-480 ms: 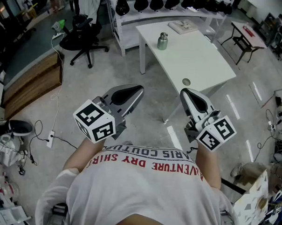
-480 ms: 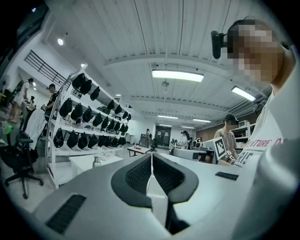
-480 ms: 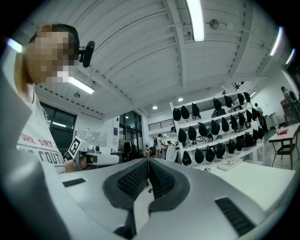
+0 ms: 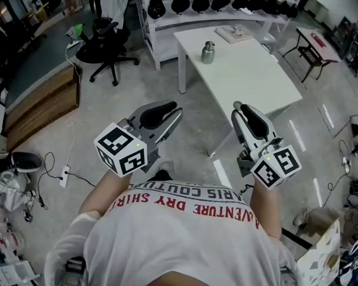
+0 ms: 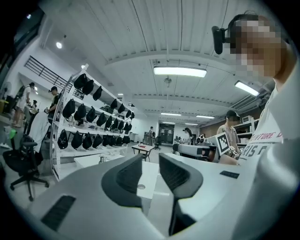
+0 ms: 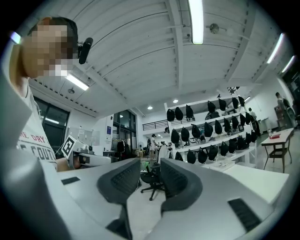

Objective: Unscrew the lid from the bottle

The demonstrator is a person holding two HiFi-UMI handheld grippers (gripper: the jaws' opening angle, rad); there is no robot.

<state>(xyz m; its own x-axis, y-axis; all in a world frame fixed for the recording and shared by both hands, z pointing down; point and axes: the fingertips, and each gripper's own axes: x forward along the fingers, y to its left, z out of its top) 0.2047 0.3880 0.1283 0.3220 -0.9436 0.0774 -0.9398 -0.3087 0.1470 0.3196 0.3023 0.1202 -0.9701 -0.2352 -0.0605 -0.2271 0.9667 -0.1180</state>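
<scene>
Both tools are being held level in front of the person, over open floor and short of the white table. The left gripper is being kept with its jaws only slightly apart, and nothing is being gripped between them; in the left gripper view a strip of the tabletop is being shown through the narrow gap. The right gripper is likewise being held just barely open and empty, and in the right gripper view only the distant office chair is being framed between its pads.

The bottle is being left standing upright towards the far left corner of the table, well apart from both grippers, with its lid on. It is being flanked by bare tabletop on the near and right sides, while a flat book is lying at the far edge. A small round object is being seen close to the near edge of the table.

The right gripper's tips are being held just before the table's near corner. To the left, wide room is being left between the table legs and the chair. Behind the table, passage is being closed off by a white shelf rack.
</scene>
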